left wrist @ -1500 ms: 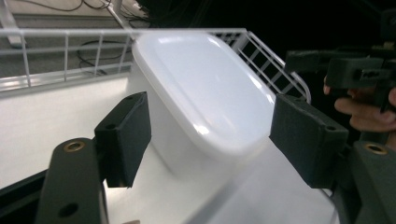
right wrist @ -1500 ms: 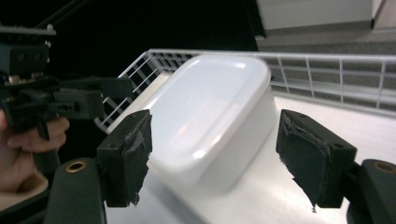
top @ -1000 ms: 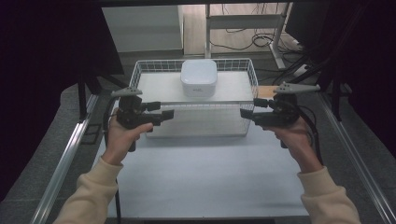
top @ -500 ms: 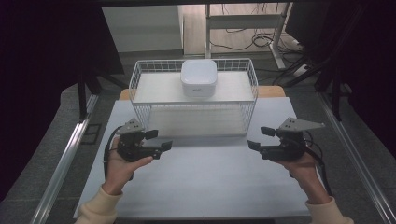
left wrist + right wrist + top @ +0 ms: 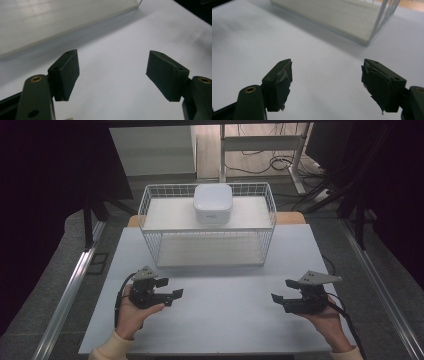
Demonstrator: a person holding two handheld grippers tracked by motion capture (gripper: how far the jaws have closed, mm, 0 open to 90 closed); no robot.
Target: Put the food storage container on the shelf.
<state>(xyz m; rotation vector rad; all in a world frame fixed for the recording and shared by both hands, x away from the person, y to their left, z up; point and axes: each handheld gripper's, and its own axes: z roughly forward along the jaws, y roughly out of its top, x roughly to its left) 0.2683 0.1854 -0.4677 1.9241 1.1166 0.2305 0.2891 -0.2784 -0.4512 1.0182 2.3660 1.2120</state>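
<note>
I hold the left gripper (image 5: 171,288) and right gripper (image 5: 281,290) low over the table (image 5: 220,320), jaws apart and empty. To reach the white box (image 5: 212,203) on the wire rack (image 5: 150,225), I'd lift both evenly, approaching from either side.

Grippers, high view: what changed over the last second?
Both hands drew back from the wire rack's front edge toward the person and sank low over the table. The left gripper and right gripper are open and empty, nothing taken or released. The white box on the rack's top shelf stayed put.
</note>
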